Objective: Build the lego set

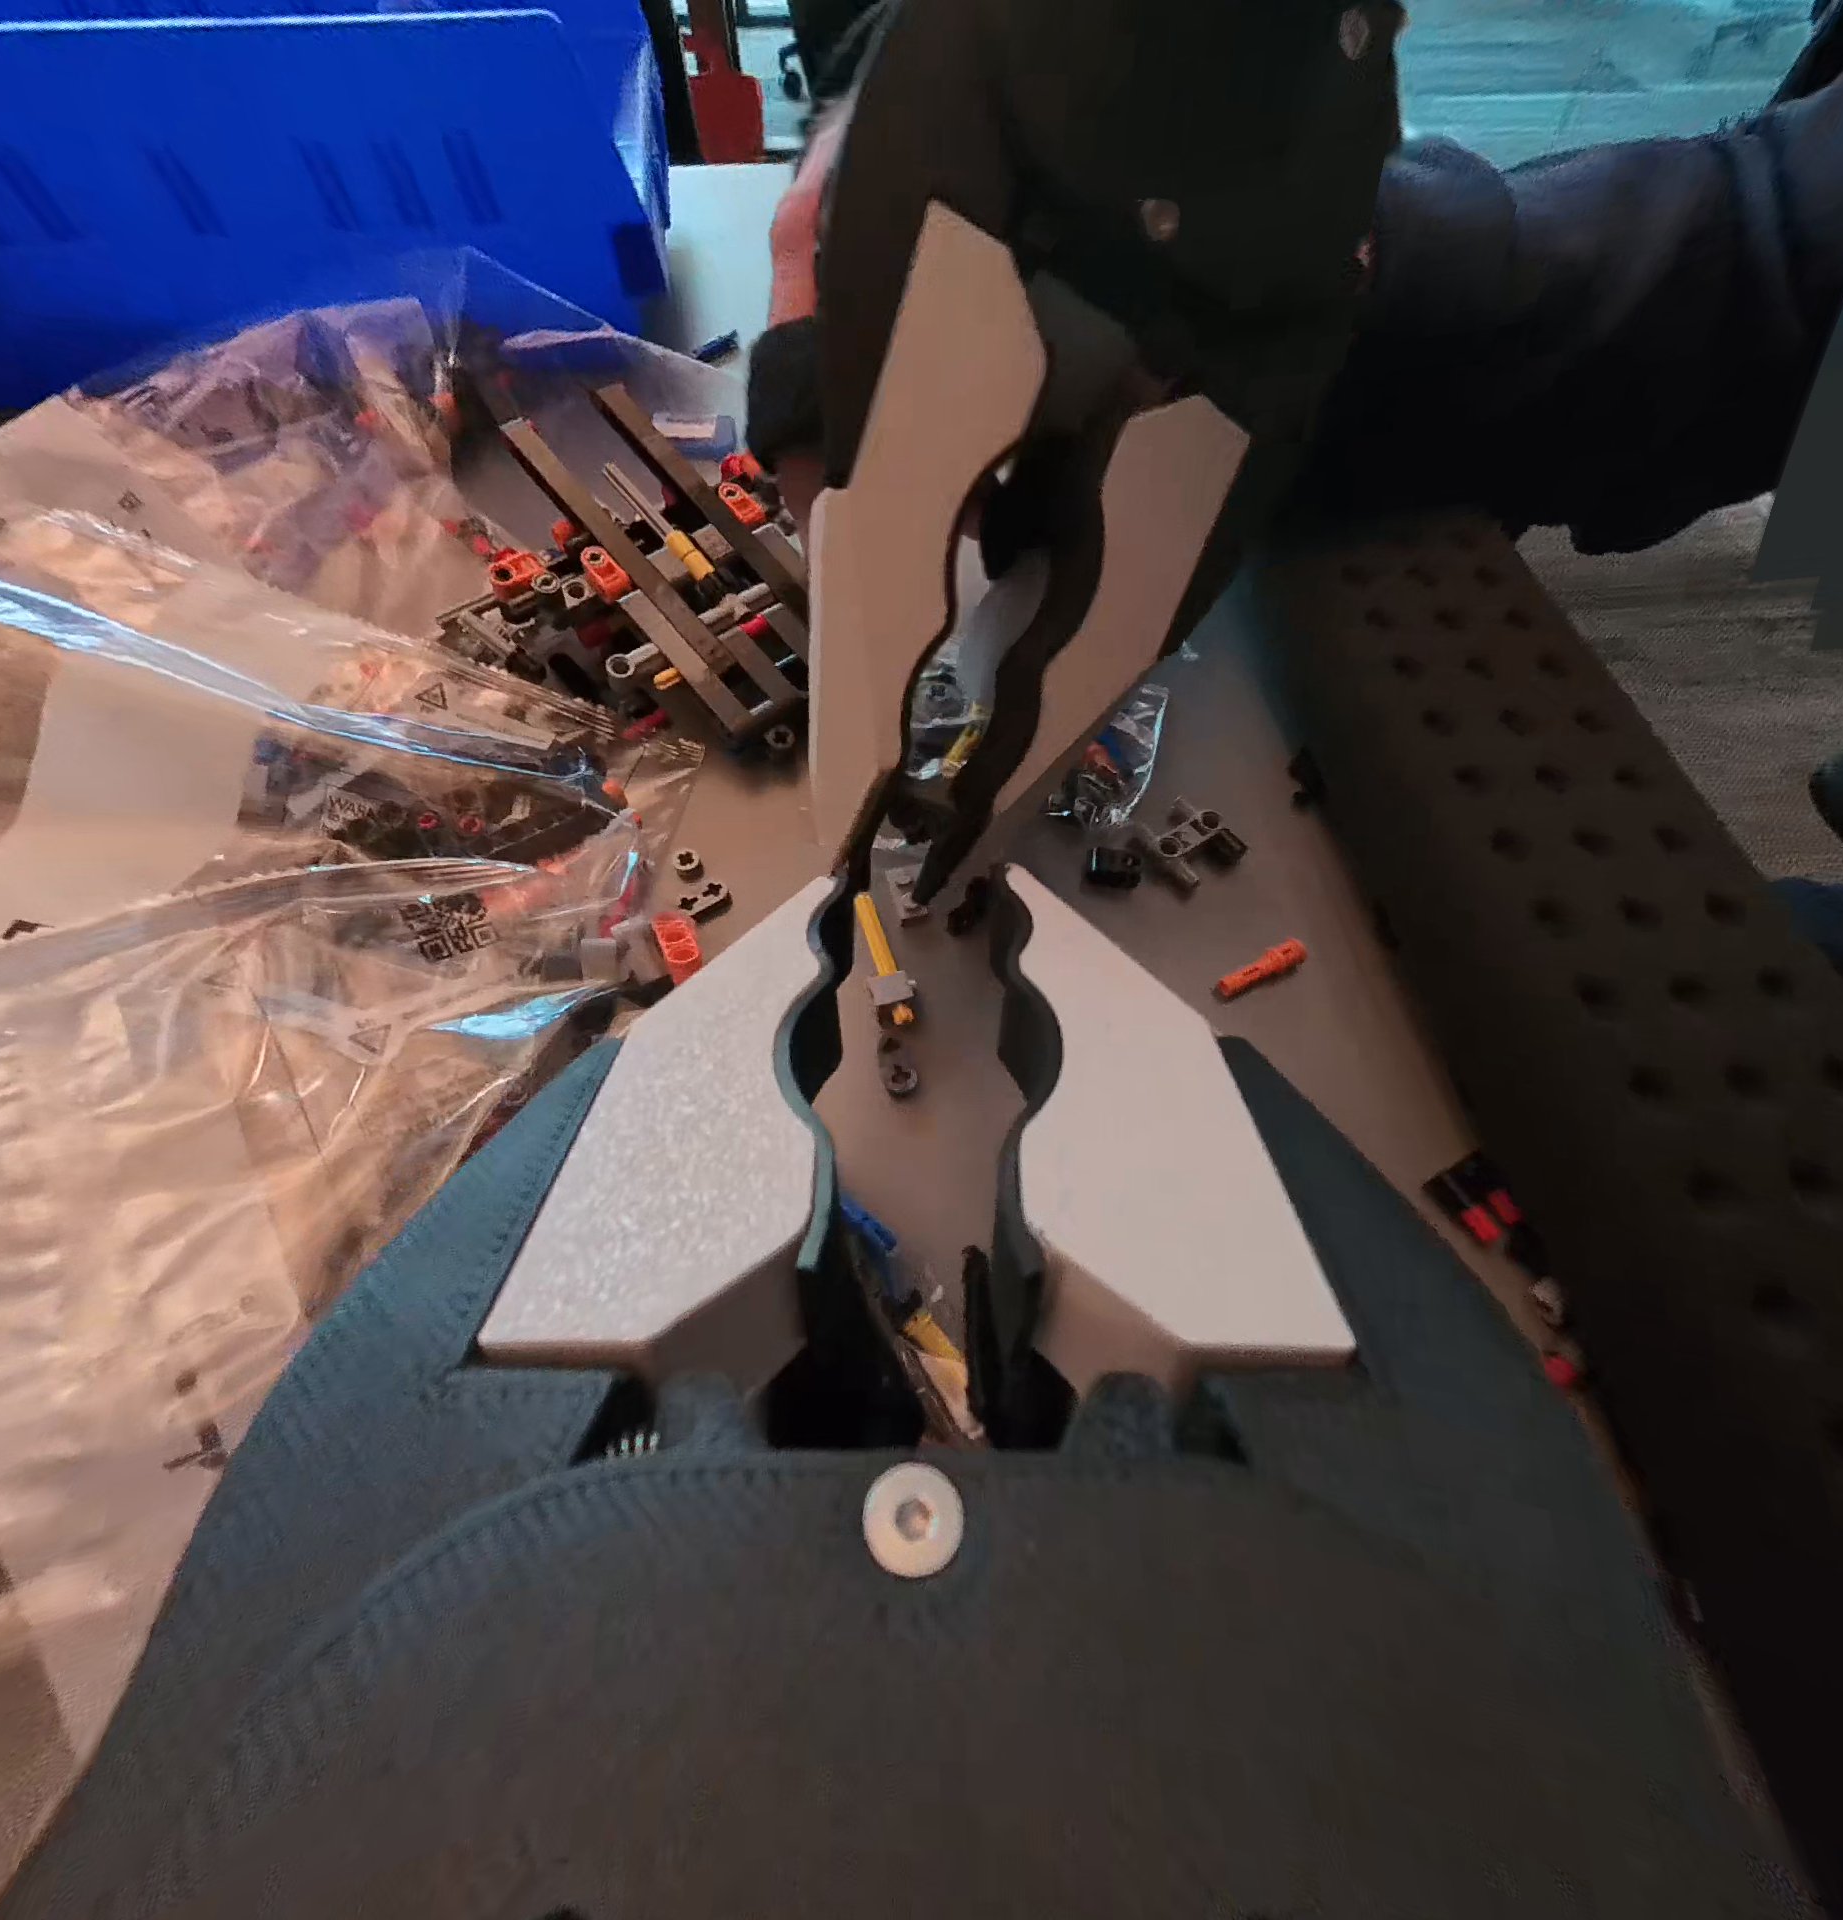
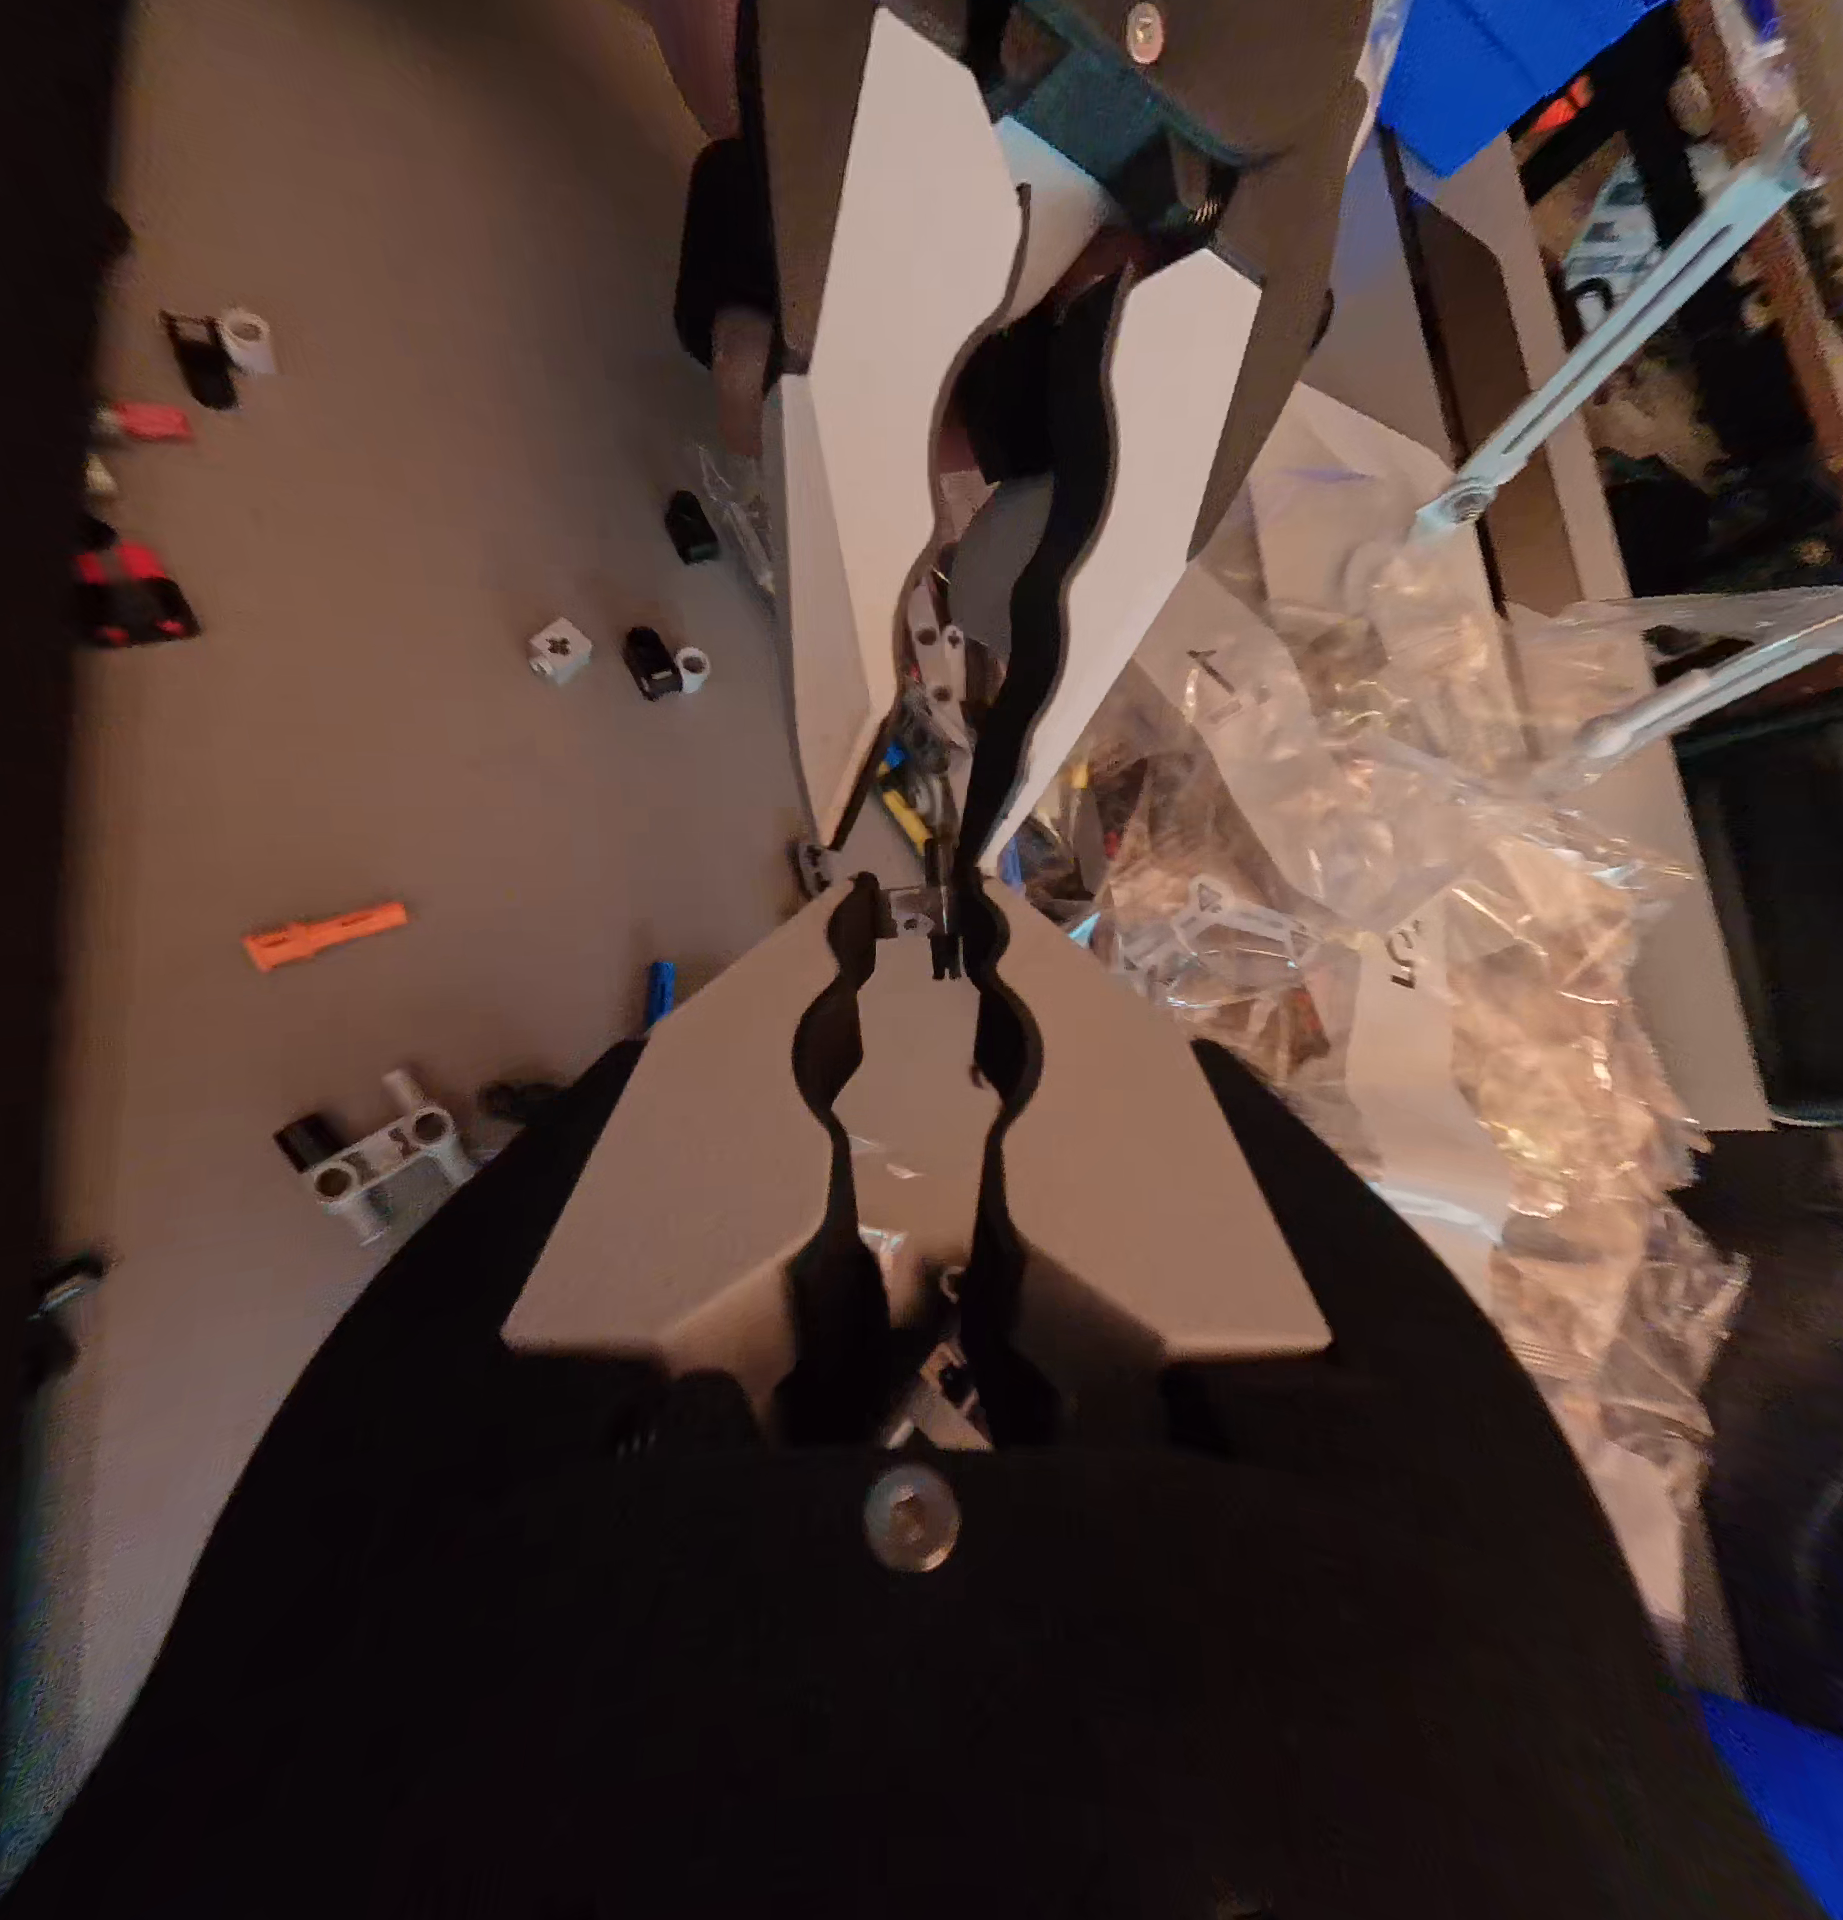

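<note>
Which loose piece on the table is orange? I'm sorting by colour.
The long orange pin lying alone right of the left gripper; nearby loose pieces are grey or black.

Clear plastic bags point(image 1: 273, 831) crowd one side; scattered small lego pieces point(image 2: 558, 657) dot the otherwise open table point(image 2: 429, 260).

Pretty dim, warm indoor light — glare streaks on the clear plastic bags point(image 1: 273, 727), heavy fisheye stretch at the edges, right wrist view darker and motion-blurred.
</note>
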Demonstrator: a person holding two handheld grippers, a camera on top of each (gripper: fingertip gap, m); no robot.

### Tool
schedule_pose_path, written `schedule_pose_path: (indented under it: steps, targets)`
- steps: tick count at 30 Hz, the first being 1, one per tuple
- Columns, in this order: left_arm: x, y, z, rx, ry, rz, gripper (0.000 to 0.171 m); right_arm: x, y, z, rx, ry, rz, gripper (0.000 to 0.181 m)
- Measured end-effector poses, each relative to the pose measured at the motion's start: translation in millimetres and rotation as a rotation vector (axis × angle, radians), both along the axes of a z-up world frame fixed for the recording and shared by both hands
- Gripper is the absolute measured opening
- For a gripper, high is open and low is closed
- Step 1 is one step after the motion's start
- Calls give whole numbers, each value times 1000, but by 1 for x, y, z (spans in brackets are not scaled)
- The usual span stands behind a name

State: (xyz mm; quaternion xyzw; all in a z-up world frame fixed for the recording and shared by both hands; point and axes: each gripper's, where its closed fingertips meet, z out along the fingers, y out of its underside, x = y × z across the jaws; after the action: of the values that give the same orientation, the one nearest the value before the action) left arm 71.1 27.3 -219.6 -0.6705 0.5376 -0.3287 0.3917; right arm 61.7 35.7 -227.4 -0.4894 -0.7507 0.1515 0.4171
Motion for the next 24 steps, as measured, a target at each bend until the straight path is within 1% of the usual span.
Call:
schedule_pose_path:
  steps: [3,6,8,12,14,17,24]
  targets:
    - [-1,4,8,-46,-62,25,21,-1,2,7,56,26,-11,13]
    - [-4,11,10,-57,-77,69,28,-3,2,17,59,81,-9,13]
    - [-3,12,14,-53,-100,72,27,-1,6,13,60,58,-30,13]
    - [-2,14,15,-9,-66,88,21,1,14,8,52,29,-77,13]
    - [-1,14,10,-23,-42,96,20,-1,12,14,58,60,-69,13]
    - [1,13,12,-58,-72,93,19,-1,12,16,94,64,-66,13]
    - [1,11,15,-68,-94,82,15,-1,11,20,73,94,-61,13]
